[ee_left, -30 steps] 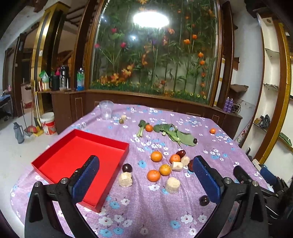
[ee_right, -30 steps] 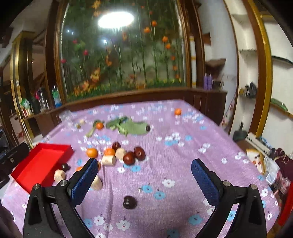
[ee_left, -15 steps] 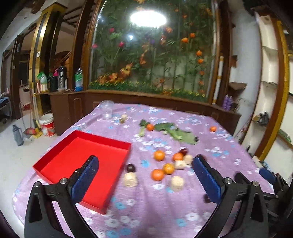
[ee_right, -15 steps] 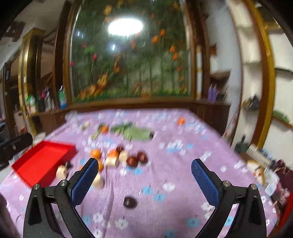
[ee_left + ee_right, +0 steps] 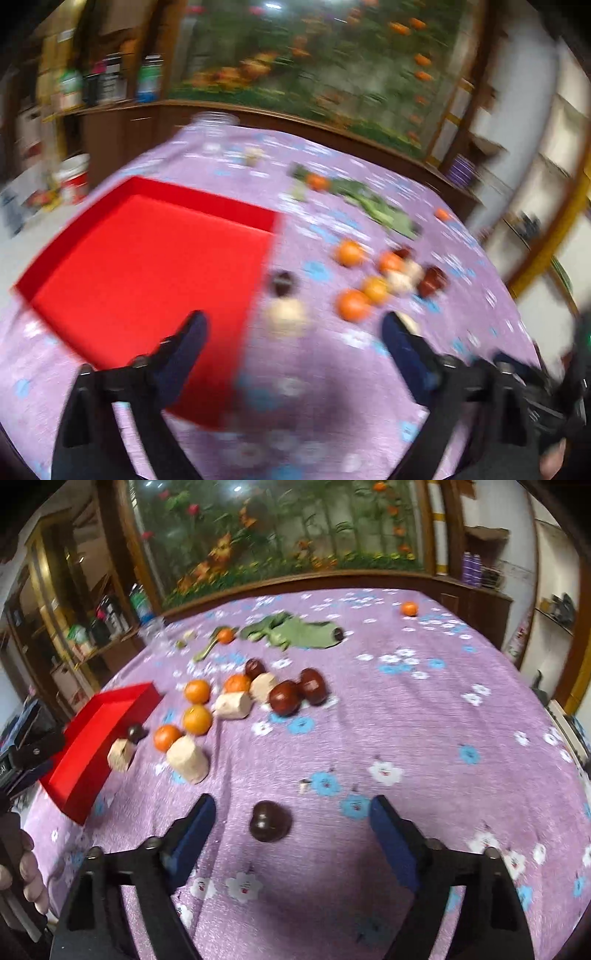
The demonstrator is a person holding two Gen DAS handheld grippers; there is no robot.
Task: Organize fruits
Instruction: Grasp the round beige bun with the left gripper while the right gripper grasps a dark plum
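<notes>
Right gripper lined up on the nearest dark fruit, jaws wide and empty.

The right gripper (image 5: 291, 812) is spread wide with nothing between its 2 blue pads (image 5: 192, 830); the dark round fruit (image 5: 270, 820) lies on the purple floral tablecloth (image 5: 424, 738) just ahead of it, inside the gap and closer to the left pad. It looks near-round, so no long axis matters. The red tray (image 5: 92, 734) sits well off to the left, beyond pale cut pieces (image 5: 187, 758) and oranges (image 5: 197, 719). The left gripper (image 5: 291, 332), also wide and empty, is blurred, straddling the tray's near edge (image 5: 255, 295), so it looks nearer the tray while the right is nearer this fruit.
</notes>
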